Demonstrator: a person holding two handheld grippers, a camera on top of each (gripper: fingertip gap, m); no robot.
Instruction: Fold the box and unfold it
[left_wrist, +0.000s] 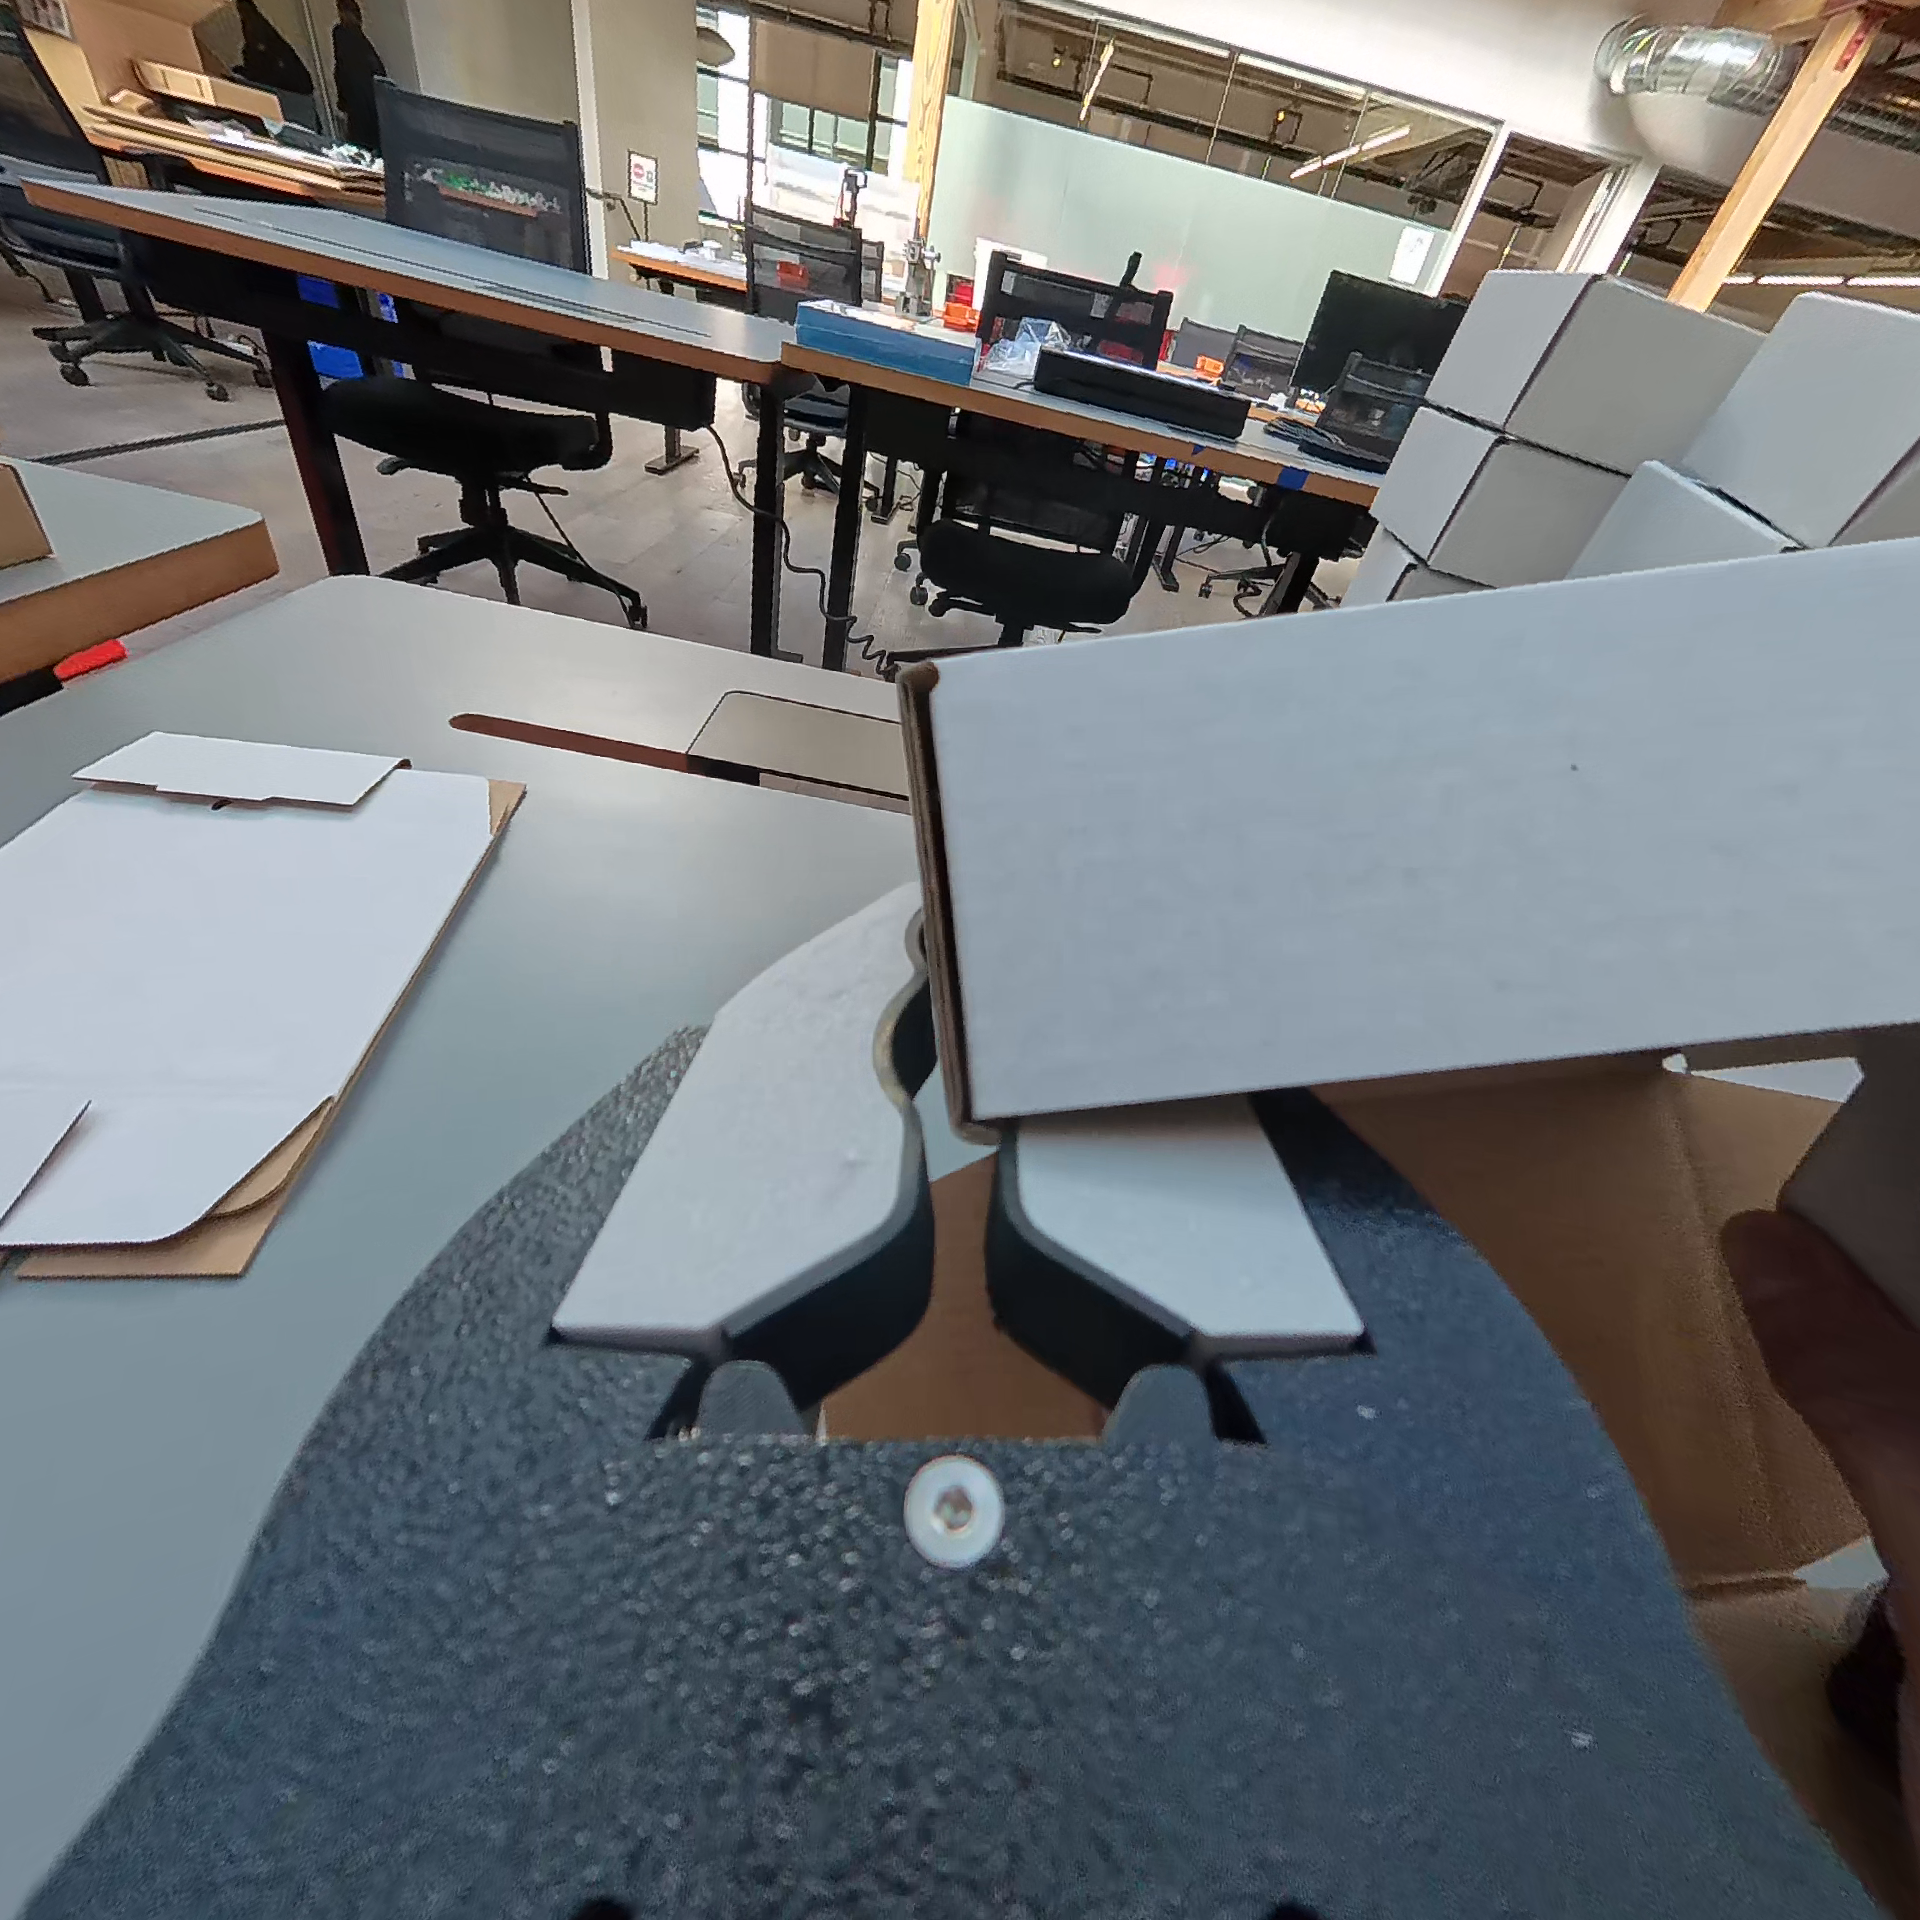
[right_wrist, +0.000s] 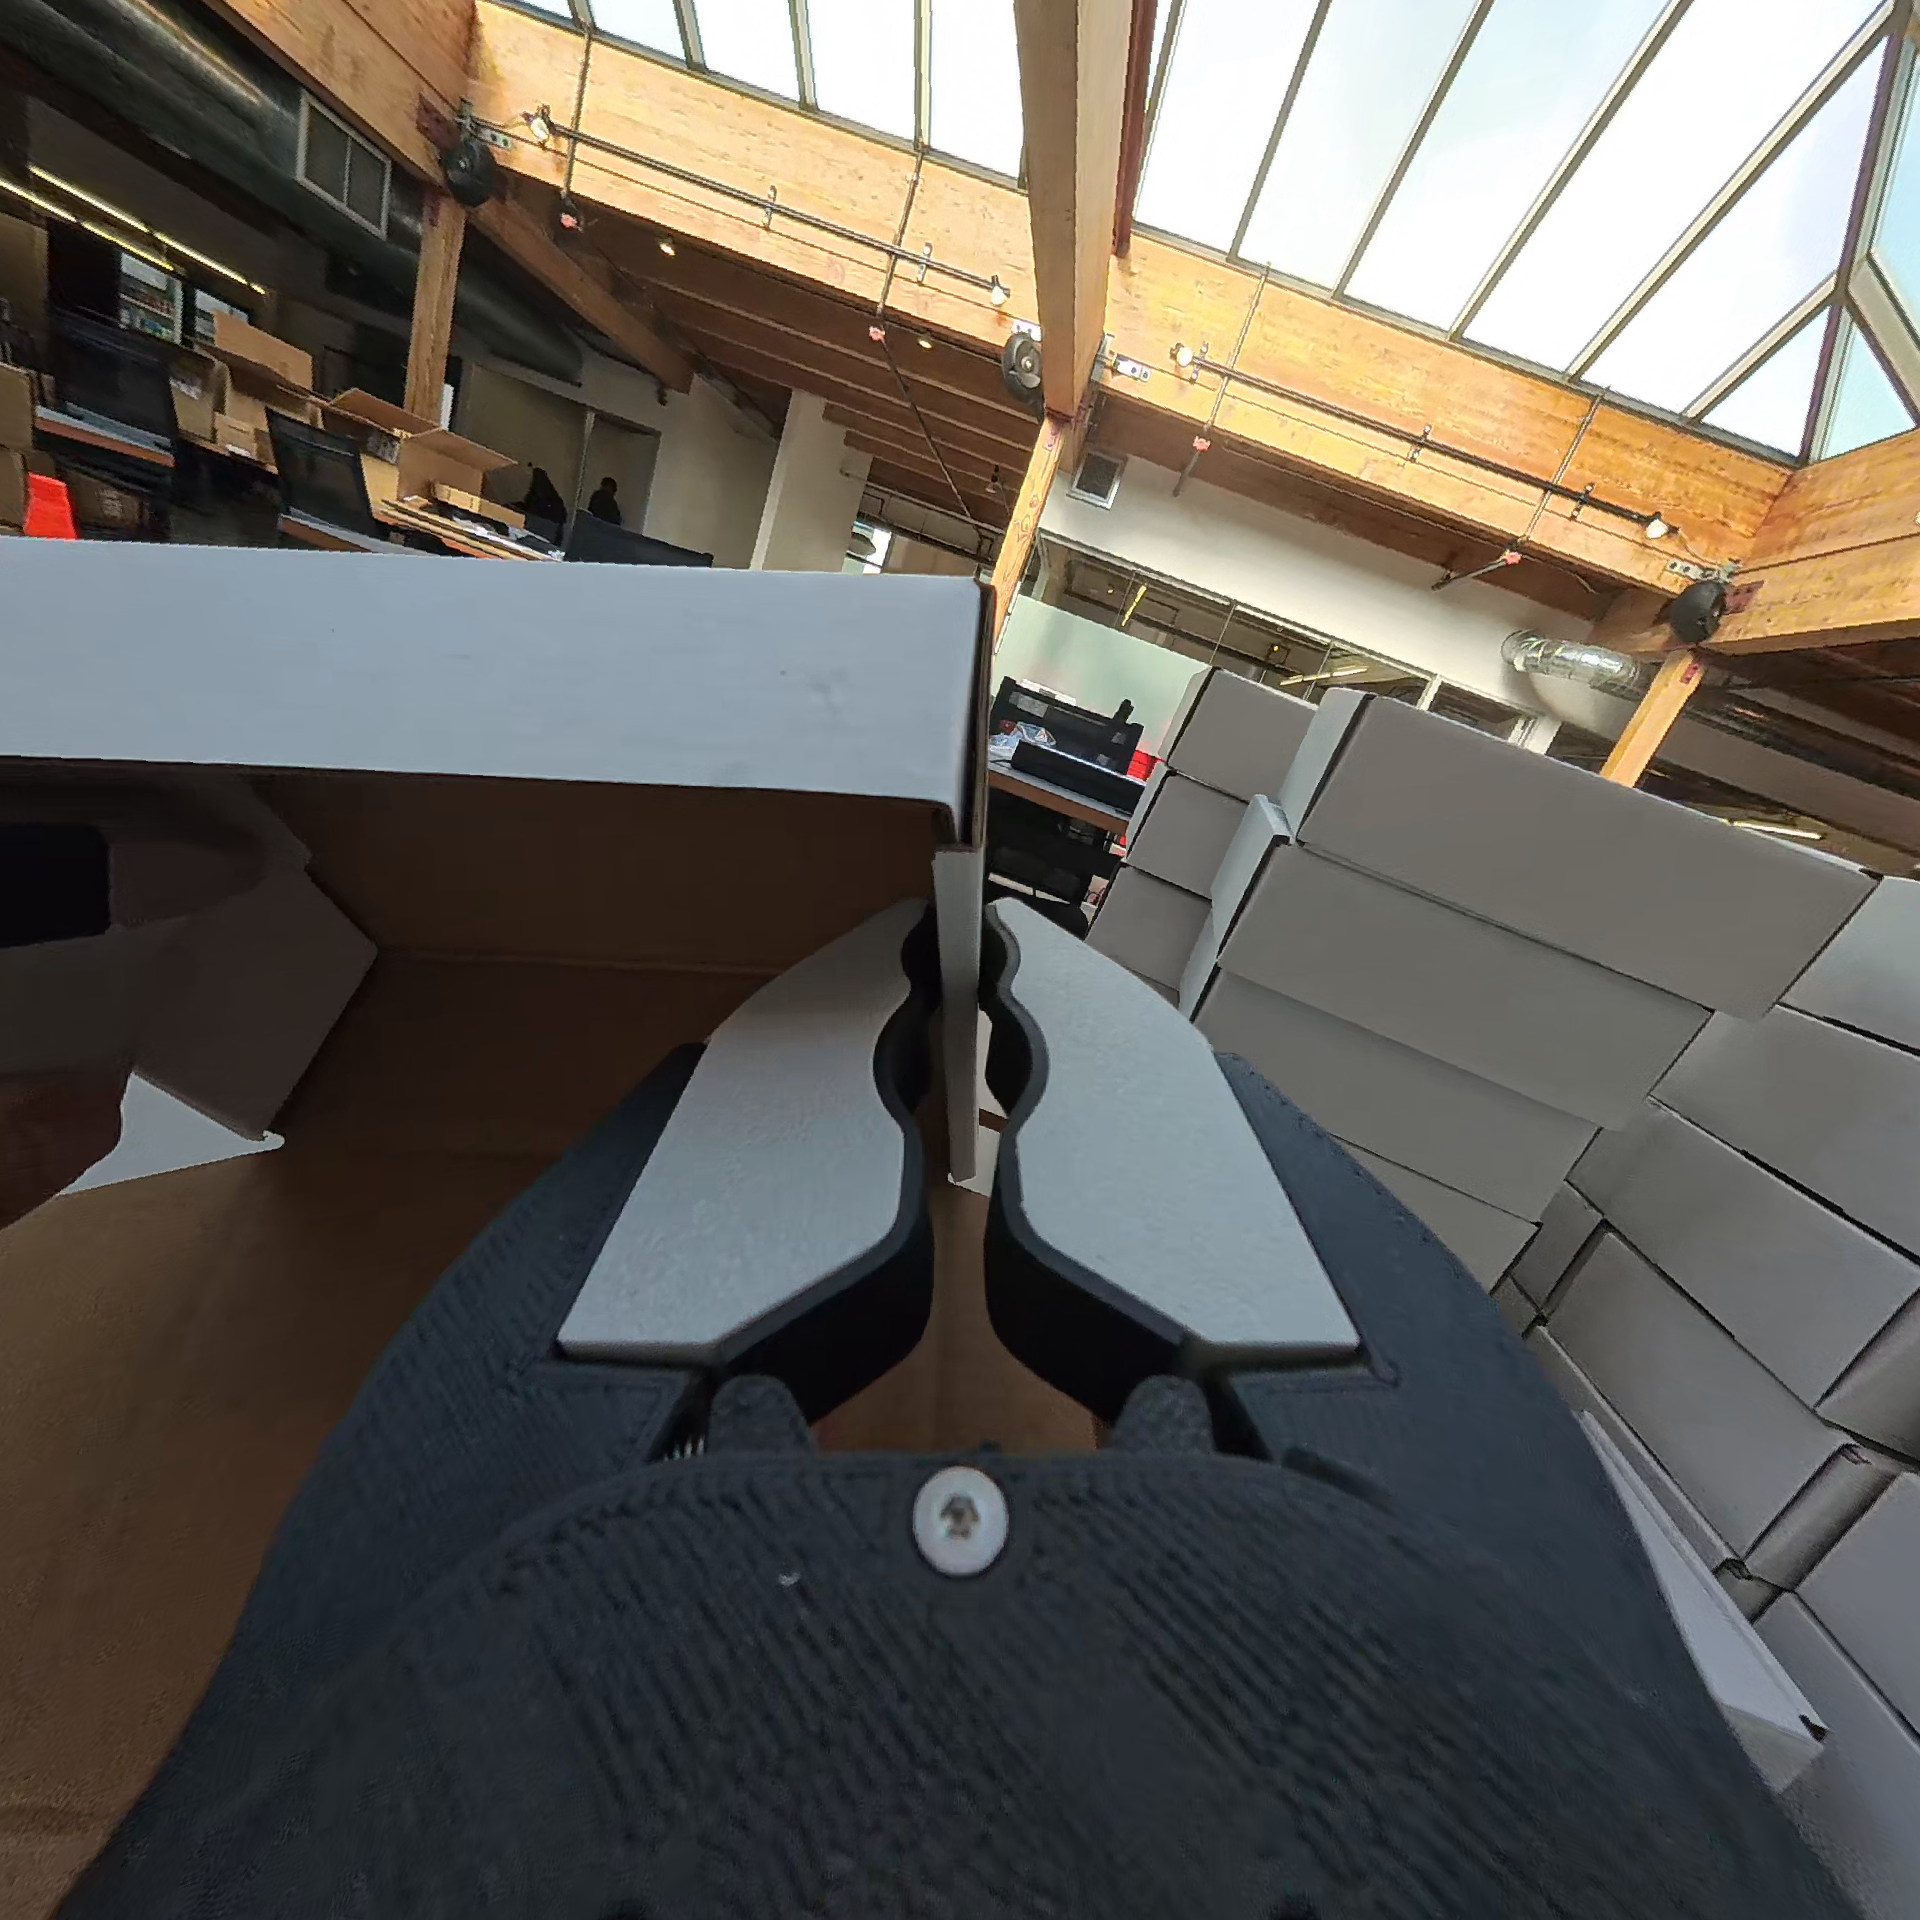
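Observation:
A white cardboard box with a brown inside is held up between both grippers. In the left wrist view its white front panel stands upright and the brown inside shows below it. My left gripper is shut on the box's left side wall; the panel hides its right fingertip. In the right wrist view the white panel runs across the left, above the brown inside. My right gripper is shut on the thin right side wall, which stands upright between the fingers.
Flat white box blanks lie on the grey table to the left. Stacks of folded white boxes stand close on the right and also show in the left wrist view. A hand is at the right edge. Desks and chairs stand behind.

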